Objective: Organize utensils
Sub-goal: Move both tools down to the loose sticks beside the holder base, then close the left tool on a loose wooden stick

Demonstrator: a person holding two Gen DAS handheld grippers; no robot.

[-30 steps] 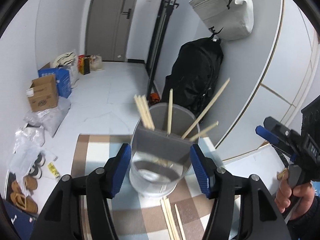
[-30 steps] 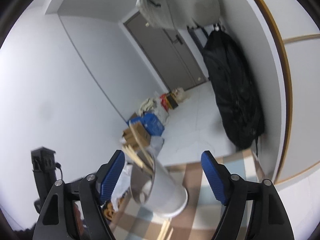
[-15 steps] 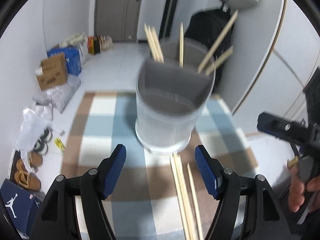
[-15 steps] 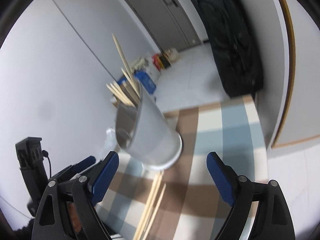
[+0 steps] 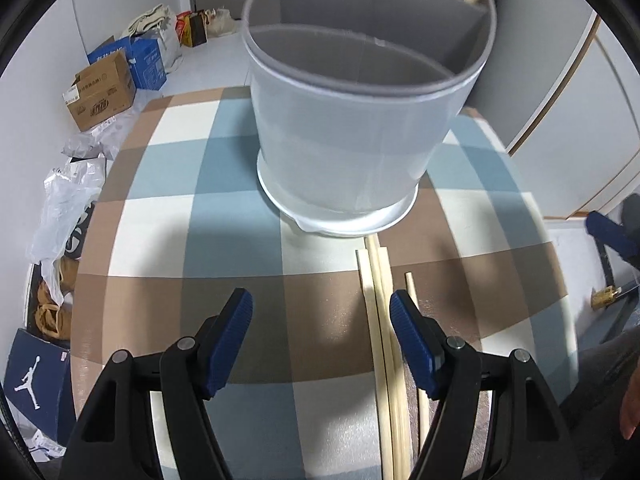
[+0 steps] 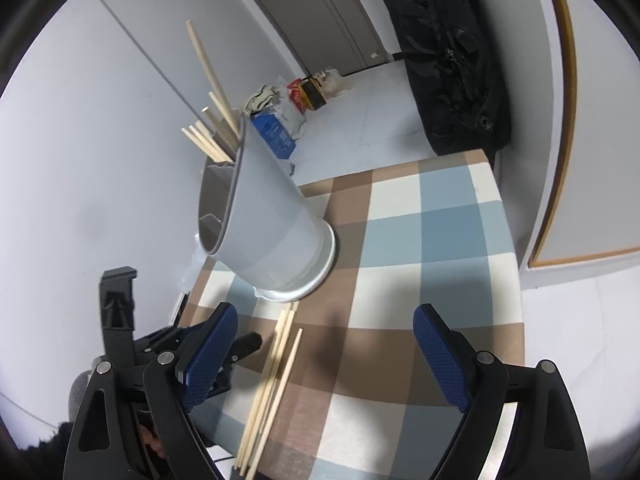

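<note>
You get soft, even indoor light in both views, sharp at centre; fisheye bending curves the edges, black vignette fills corners, and faint shadows lie at lower centre.

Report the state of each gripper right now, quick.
Left gripper: open, holding nothing; loose chopsticks lie on the checked tablecloth by its right jaw.
Right gripper: open, holding nothing.

A holder (image 5: 360, 128) stands on the table (image 5: 160, 240) with chopsticks (image 6: 212, 128) in its far compartment, more sticks (image 5: 384, 340) lying before it.
</note>
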